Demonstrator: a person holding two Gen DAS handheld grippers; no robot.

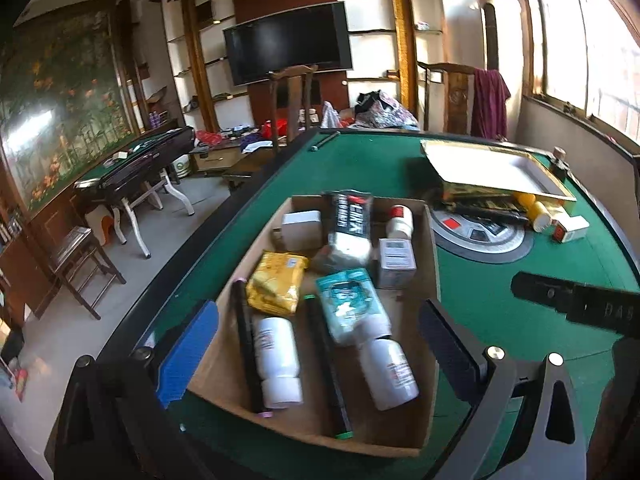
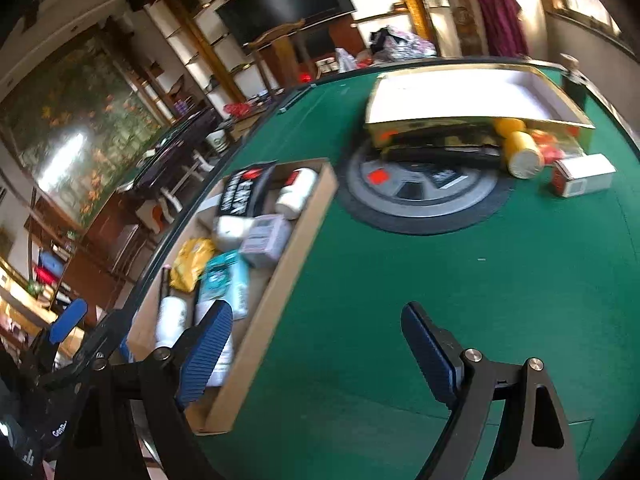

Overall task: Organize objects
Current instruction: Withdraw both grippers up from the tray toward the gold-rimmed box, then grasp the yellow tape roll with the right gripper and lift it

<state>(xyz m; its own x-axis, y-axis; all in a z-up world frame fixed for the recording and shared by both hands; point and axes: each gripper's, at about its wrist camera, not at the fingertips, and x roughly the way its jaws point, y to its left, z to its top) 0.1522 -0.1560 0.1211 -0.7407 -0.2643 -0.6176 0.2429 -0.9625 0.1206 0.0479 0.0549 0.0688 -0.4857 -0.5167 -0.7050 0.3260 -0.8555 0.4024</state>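
Both claws are sitting empty right now: left claw point(image 1: 318, 344) is hanging spread wide over the near end of the cardboard tray point(image 1: 431, 240), nothing between its pads, and right claw point(image 2: 318, 356) is gaping wide over bare green felt of the table point(image 2: 400, 300), just right of the tray, holding nothing. Tray is lying at the left edge of the table and carrying most of the sorted stuff: two white bottles point(image 1: 280, 360) at the near end, two black pens point(image 1: 326, 364) lying lengthwise, yellow packet point(image 1: 276, 282), teal pouch point(image 1: 348, 304), small grey box point(image 1: 396, 262), black-and-white sachet point(image 1: 349, 222) leaning on the far wall. Looks like the tray is serving as the collection bin, so items are being packed lengthwise to fit. Leftovers are sitting far right: yellow bottle point(image 2: 520, 152) on its side and a white-and-red box point(image 2: 584, 178), both just beside the gold-edged open box point(image 2: 480, 94) that is resting tilted on other things. My read: right claw is facing that pile, so it is probably going for the yellow bottle next; round body, may roll when nudged.
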